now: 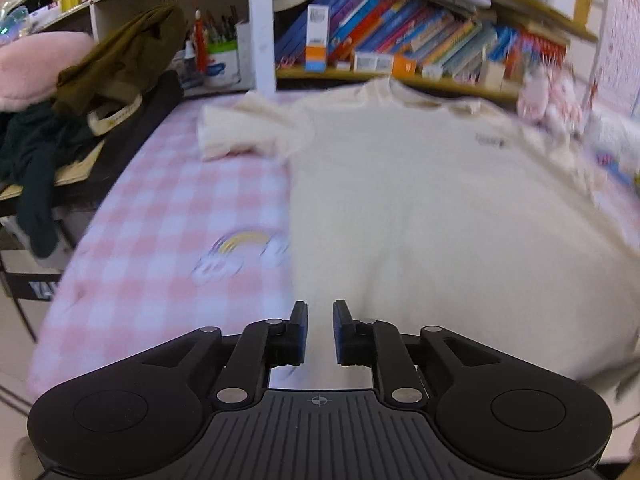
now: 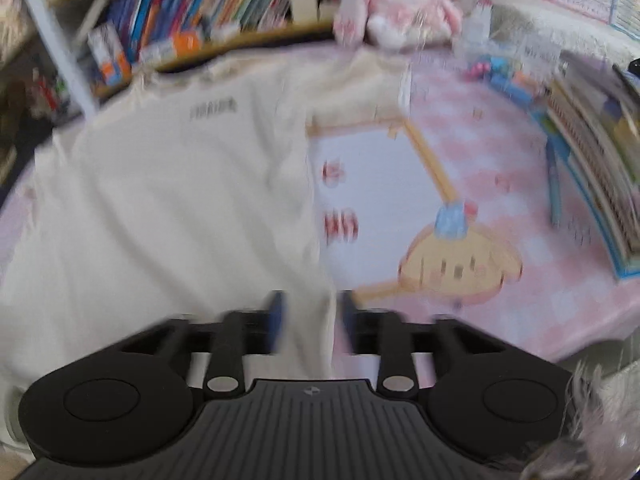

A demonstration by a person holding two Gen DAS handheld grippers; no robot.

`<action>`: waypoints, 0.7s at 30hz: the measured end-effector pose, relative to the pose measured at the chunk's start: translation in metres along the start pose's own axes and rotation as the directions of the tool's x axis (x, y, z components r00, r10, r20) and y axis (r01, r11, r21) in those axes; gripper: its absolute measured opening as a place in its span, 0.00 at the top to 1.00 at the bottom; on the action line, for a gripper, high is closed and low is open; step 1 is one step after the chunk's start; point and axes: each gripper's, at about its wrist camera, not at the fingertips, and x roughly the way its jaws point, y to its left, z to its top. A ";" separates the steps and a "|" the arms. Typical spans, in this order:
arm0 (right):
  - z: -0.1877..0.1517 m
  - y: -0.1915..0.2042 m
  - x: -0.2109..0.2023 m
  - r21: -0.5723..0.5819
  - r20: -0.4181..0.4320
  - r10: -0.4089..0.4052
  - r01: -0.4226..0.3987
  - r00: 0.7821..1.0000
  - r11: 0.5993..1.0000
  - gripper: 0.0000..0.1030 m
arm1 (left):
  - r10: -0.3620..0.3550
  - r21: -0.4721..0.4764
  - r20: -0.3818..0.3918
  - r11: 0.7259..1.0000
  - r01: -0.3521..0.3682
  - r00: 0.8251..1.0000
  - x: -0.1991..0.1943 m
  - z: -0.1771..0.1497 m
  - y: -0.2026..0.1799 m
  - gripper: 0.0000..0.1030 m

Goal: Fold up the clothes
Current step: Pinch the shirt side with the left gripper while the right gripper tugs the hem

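Left gripper (image 1: 320, 320) slightly apart over cream T-shirt (image 1: 420, 200) – olive garment (image 1: 120, 64) visible there only; right gripper (image 2: 310, 316) apart – plush rabbit (image 2: 396, 4) there only.

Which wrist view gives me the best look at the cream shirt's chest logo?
The right wrist view: the dark logo on the cream shirt is larger there, though motion-blurred and unreadable. In the left wrist view the logo is only a small dark smudge toward the shirt's far right.
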 end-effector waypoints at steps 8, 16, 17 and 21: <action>0.088 -0.050 0.064 0.253 0.023 0.023 -0.029 0.999 0.967 0.62 | -0.040 0.086 -0.070 0.995 0.046 0.997 0.070 0.036 -0.079 0.84; 0.150 -0.103 0.148 0.531 -0.032 0.090 -0.059 0.995 0.845 0.64 | -0.018 0.060 -0.126 0.998 0.025 0.992 0.099 0.048 -0.107 0.81; 0.155 -0.106 0.156 0.543 -0.045 0.081 -0.044 0.996 0.838 0.68 | -0.014 0.051 -0.125 0.999 0.021 0.992 0.101 0.049 -0.108 0.79; 0.181 -0.107 0.168 0.459 0.012 0.017 -0.020 1.000 0.888 0.93 | 0.001 0.064 -0.133 0.998 0.008 0.991 0.109 0.058 -0.118 0.74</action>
